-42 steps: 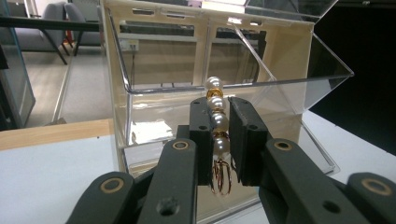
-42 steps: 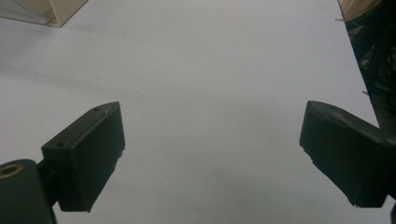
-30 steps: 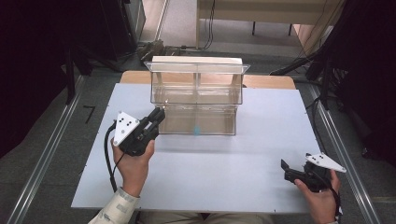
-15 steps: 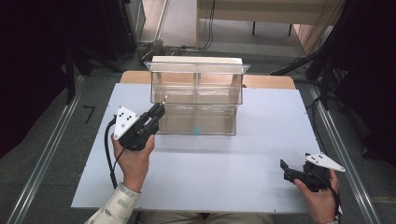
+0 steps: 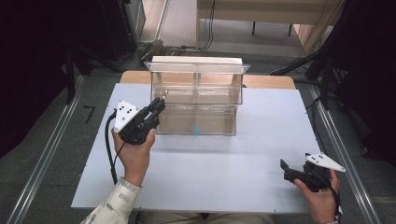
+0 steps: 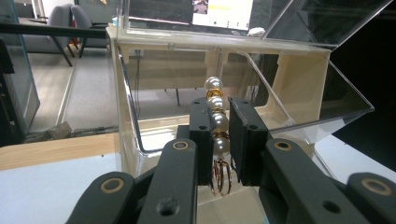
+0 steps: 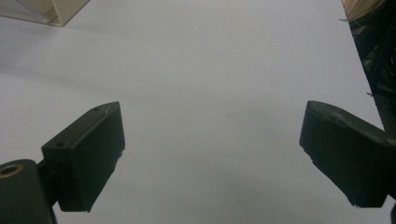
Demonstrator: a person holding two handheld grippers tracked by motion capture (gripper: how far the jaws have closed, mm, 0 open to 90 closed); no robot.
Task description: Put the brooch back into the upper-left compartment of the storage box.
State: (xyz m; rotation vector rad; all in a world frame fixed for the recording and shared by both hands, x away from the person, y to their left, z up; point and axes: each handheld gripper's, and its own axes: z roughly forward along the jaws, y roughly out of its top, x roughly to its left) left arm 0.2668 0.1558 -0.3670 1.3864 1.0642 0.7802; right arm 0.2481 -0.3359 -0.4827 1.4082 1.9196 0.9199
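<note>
A strand of pearl and gold beads (image 6: pixel 216 122) is pinched between the black jaws of the left gripper (image 6: pixel 218 135), the jaws being pressed against the beads from both sides. In the left gripper view, the strand is seen to stand upright between the jaws, with several white pearls rising above the jaw tips and thin gold rings hanging below them. Directly ahead of this gripper, a clear plastic box (image 6: pixel 261 93) with cream-coloured end walls is seen, its transparent lid raised and tilted back. The top pearls are seen in front of the box's near wall; whether they touch it cannot be told.

In the high view, the left gripper (image 5: pixel 148 115) is held by the person's left hand (image 5: pixel 135 154) just beside the left front corner of the clear plastic box (image 5: pixel 196 95), its jaws pointed toward that corner. A small pale blue object (image 5: pixel 197 130) is seen through the front wall of the box, to the right of the gripper.

The right gripper (image 7: pixel 212 156) is held with its jaws spread wide, nothing being held between them; bare white counter (image 7: pixel 210 70) lies ahead of it. In the high view, the right gripper (image 5: pixel 286 169) is held in the right hand (image 5: pixel 322 198) low over the counter (image 5: pixel 224 163) at its near right corner, well apart from the box.
</note>
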